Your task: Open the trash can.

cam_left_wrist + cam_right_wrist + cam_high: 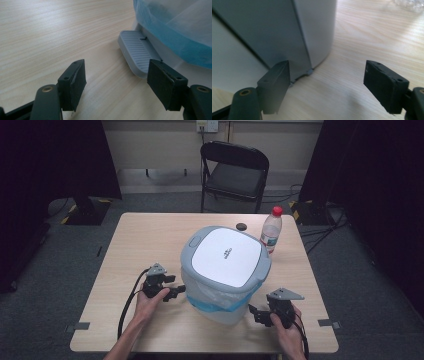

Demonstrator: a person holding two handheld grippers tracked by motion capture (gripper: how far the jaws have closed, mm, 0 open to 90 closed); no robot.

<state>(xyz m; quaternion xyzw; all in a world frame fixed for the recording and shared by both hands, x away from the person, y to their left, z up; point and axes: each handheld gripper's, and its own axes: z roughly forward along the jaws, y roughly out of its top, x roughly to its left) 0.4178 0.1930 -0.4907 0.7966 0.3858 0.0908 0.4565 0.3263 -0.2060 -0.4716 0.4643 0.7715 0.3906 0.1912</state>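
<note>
A white pedal bin [220, 295] with a grey-rimmed shut lid [227, 256] stands in the middle of the table [140, 240]. A blue and clear bag liner [180, 30] hangs out under its lid. My left gripper [176, 285] is at the bin's left side, held by a hand. In the left gripper view its jaws [116, 82] are open just above the tabletop, with the grey ribbed foot pedal [137, 52] right in front of them. My right gripper [254, 314] is at the bin's near right side. Its jaws [332, 82] are open and empty, close to the base of the bin wall [312, 30].
A clear water bottle with a red cap [271, 230] stands just behind the bin's right side, with a small black disc [242, 226] to its left. A black chair [235, 170] stands beyond the far table edge. Bare tabletop lies left of the bin.
</note>
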